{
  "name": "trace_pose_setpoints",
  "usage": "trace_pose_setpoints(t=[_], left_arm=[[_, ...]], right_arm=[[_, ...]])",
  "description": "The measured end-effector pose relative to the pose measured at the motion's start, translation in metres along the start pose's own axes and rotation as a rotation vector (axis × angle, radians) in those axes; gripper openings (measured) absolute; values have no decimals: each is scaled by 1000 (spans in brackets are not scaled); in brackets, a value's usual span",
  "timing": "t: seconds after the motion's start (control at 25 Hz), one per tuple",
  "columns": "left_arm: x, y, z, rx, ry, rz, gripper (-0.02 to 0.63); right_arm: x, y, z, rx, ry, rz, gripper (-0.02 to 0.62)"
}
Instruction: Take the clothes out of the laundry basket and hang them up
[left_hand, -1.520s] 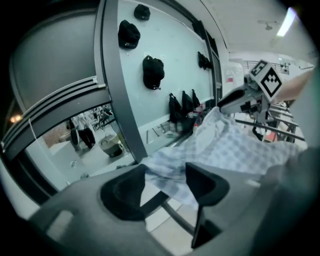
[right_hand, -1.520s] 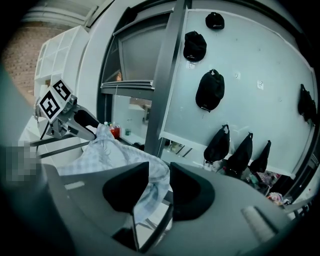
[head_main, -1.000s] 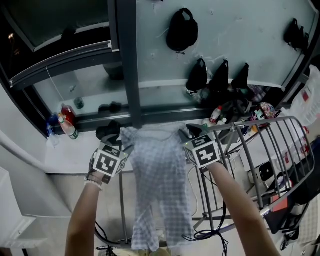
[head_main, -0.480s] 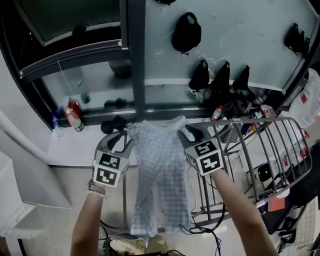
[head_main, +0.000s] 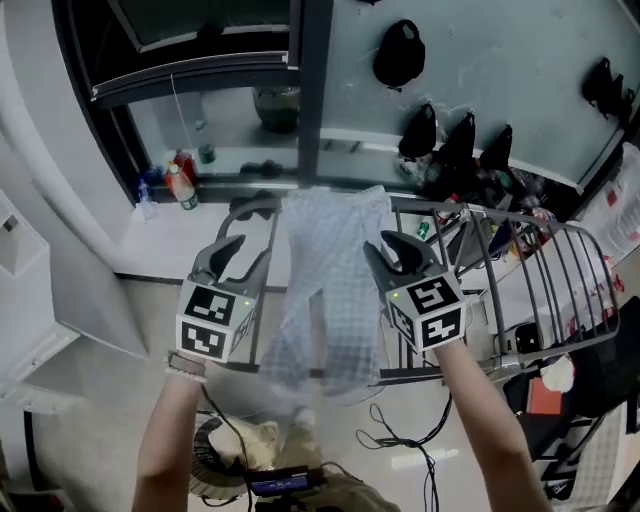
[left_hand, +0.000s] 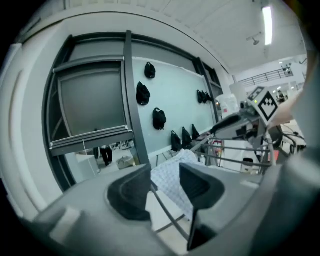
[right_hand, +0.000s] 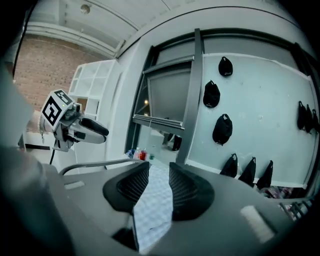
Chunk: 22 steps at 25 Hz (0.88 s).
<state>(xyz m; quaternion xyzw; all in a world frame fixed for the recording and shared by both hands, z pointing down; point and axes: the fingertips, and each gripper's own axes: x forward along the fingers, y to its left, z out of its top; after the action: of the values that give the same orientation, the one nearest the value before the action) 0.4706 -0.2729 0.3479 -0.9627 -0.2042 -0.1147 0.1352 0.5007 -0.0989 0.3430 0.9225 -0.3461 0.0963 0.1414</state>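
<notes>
A pale checked garment hangs over the top rail of the grey drying rack, its legs down toward the floor. My right gripper is at its upper right edge, shut on the cloth; in the right gripper view a fold of the garment sits pinched between that gripper's pads. My left gripper stands just left of the garment, jaws apart with no cloth in them. In the left gripper view that gripper has only a rack rod crossing the gap, with the garment beyond it.
The laundry basket, with pale cloth in it, is on the floor below my arms. Cables trail beside it. A dark window post rises behind the rack. Black caps and bags hang on the wall; bottles stand on the ledge.
The garment went from being held up by both grippers to lying over the rack's rail. My left gripper let go of its corner and now stands apart from it.
</notes>
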Motion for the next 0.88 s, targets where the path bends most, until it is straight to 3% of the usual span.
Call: trace_pose_setpoints(t=[0.44, 0.88], left_arm=[[-161, -69, -13, 13, -20, 102, 173], [-273, -100, -72, -53, 28, 183, 173]], right_arm=[[-127, 120, 3, -45, -101, 133, 117], [-177, 232, -33, -62, -100, 318, 117]])
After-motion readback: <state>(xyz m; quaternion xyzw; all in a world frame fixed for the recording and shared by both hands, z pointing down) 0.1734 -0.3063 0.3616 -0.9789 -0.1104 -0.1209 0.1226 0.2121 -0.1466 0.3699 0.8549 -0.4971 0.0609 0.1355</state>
